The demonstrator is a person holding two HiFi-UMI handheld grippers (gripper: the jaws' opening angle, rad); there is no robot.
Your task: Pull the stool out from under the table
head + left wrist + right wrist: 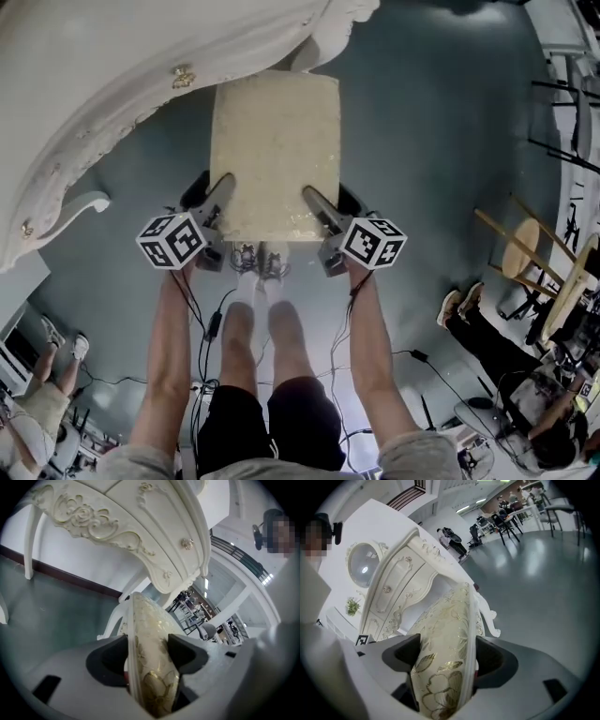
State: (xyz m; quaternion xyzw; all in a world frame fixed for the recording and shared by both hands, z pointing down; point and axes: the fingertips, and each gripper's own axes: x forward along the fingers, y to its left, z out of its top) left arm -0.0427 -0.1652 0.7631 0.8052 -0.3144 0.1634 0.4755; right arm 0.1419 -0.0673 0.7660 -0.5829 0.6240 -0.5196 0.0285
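Head view: left hand-held gripper point(223, 189) and right hand-held gripper point(315, 200) each pinch one stool point(275, 141) at its near edge. Its far edge sits just beside one table point(103, 89); open floor point(431, 141) lies right.

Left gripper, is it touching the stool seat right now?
Touching. The left gripper view shows the left gripper with its two jaws pressed against opposite faces of the stool seat at its cushioned edge, with no gap on either side.
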